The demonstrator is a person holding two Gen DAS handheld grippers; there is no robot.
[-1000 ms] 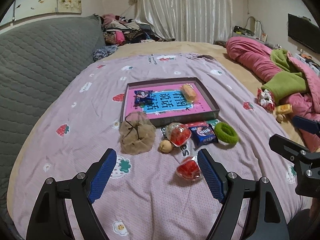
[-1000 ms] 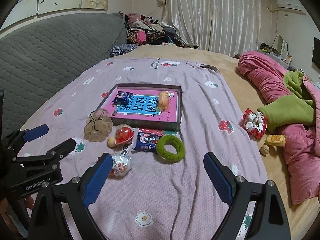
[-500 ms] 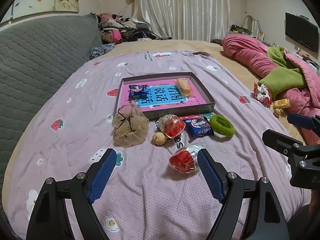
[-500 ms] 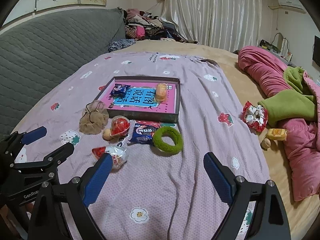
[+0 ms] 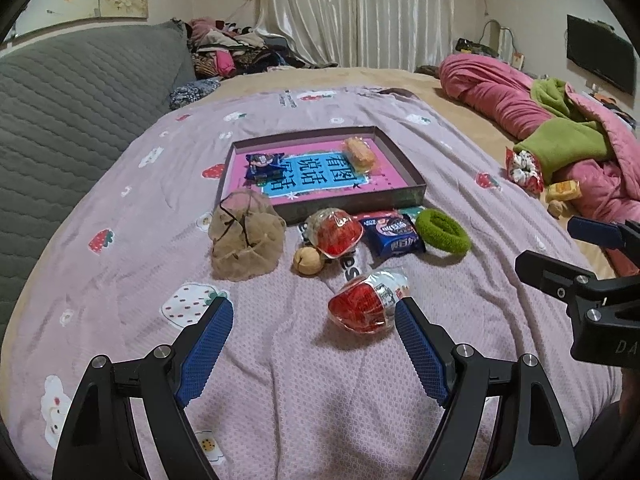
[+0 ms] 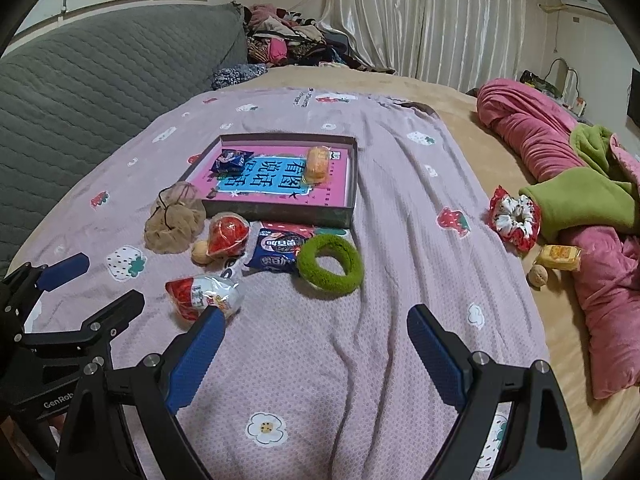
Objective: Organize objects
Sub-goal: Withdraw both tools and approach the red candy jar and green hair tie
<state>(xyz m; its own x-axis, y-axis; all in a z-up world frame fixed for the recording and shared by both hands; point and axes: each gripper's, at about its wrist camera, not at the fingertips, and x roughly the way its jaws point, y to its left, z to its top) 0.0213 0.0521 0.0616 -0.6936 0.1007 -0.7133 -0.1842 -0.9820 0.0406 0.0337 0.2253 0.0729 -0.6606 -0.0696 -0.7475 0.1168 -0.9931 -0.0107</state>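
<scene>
The left claw (image 5: 314,326) hovers low over the pink bedspread (image 5: 304,400) with its 2 blue-padded fingers spread wide, gripping nothing. Just ahead of its right finger lies a clear-wrapped red snack packet (image 5: 366,304), touching or nearly touching the fingertip. The right claw (image 6: 314,332) is likewise released, its fingers wide apart above bare bedspread; the same packet (image 6: 202,296) sits just beyond its left fingertip.

Farther up the bed lies a shallow box tray (image 5: 400,196) with a pink and blue printed base. Inside it are 2 items: a dark blue snack bag (image 5: 262,164) at the left and an orange wrapped cake (image 5: 360,154) toward the far right corner.

In front of the tray's near wall, a loose row of things rests on the bedspread: a tan mesh pouch (image 5: 246,240) at the left, a walnut (image 5: 307,261) touching a second red wrapped snack (image 5: 338,232), a blue cookie pack (image 5: 394,238), and a green fuzzy ring (image 5: 442,230) at the right, just beside the cookie pack.

Well apart, at the right edge of the bed near the pink and green blanket (image 6: 568,184), lie a red-and-white scrunchie (image 6: 514,216), a yellow wrapped cake (image 6: 558,258) and another walnut (image 6: 537,275).
</scene>
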